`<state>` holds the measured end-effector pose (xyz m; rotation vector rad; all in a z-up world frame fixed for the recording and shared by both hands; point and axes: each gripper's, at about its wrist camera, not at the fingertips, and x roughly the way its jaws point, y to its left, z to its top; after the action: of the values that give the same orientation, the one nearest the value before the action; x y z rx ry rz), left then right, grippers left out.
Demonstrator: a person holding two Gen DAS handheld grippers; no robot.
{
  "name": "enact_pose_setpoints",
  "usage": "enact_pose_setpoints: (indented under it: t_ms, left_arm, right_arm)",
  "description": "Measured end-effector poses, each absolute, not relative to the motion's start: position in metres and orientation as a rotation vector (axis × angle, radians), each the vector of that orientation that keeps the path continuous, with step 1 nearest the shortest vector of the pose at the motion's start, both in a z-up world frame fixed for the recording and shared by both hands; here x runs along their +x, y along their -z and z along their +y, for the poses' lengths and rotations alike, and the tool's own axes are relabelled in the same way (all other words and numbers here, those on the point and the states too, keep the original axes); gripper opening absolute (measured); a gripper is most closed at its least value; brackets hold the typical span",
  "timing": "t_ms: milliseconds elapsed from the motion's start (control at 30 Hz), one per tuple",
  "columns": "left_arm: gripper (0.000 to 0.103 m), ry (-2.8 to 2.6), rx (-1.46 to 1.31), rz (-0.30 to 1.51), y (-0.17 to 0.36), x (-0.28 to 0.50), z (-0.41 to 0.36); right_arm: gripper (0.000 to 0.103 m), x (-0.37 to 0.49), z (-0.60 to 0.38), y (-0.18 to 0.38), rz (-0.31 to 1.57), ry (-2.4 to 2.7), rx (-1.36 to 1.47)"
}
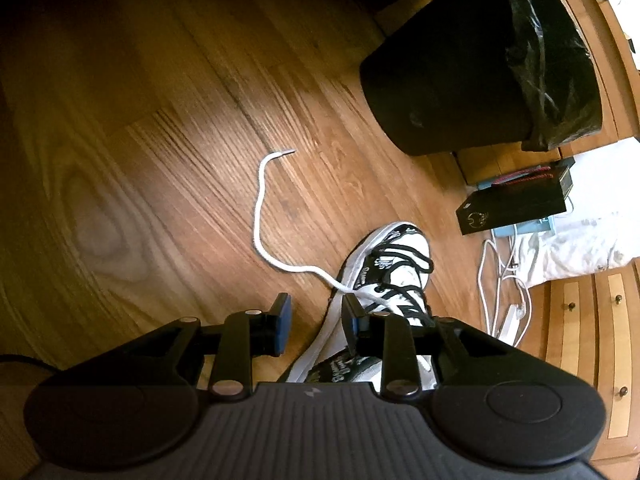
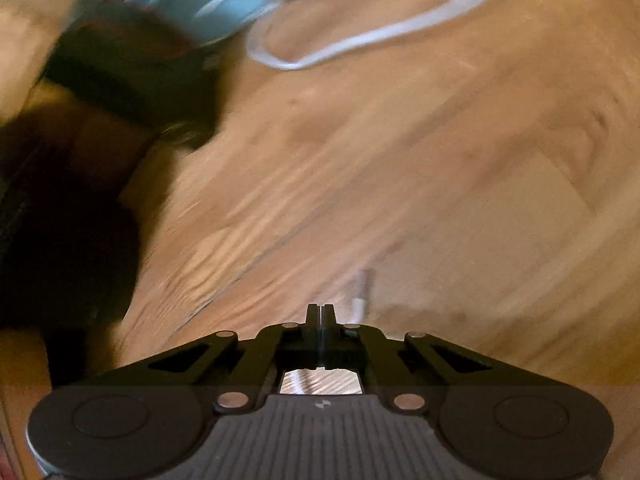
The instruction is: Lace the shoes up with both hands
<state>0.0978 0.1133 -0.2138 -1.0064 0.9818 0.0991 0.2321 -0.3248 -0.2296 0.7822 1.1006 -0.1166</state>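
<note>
While the wooden floor (image 1: 160, 140) fills most of both views, the biggest thing on it is a black waste bin (image 1: 460, 72) with a plastic liner, well apart from the black-and-white sneaker (image 1: 396, 276) that lies just ahead of the left gripper (image 1: 316, 320). Beside the bin sit stacked boxes (image 1: 516, 200) and a white cable (image 1: 500, 280). The sneaker already carries black lacing criss-crossed over its tongue; a white shoelace (image 1: 260, 208) leaves its near side and trails loose across the floor, its tip lying free. The left gripper's fingers stand apart, empty, the right-hand one just beside the point where the white shoelace meets the sneaker. In the blurred right wrist view the right gripper (image 2: 321, 312) has its fingers pressed together with nothing visibly between them; a pale lace tip (image 2: 360, 292) shows just beside them, outside the pinch. By this showing the white lacing is barely begun: the free end must be caught and threaded.
</note>
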Motion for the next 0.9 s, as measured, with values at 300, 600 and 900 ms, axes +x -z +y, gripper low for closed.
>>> enact_pose_setpoints:
  t_ms: [300, 600, 900]
  left_arm:
    - [0.031, -0.065, -0.965, 1.013, 0.219, 0.104, 0.099]
    - [0.031, -0.069, -0.952, 1.022, 0.218, 0.099, 0.101]
    - [0.031, -0.071, -0.965, 1.004, 0.216, 0.100, 0.104]
  right_arm:
    - [0.008, 0.234, -0.330, 0.190, 1.077, -0.026, 0.598]
    - [0.018, 0.248, -0.344, 0.235, 1.225, 0.198, 0.719]
    - [0.018, 0.270, -0.325, 0.237, 1.267, 0.228, 0.589]
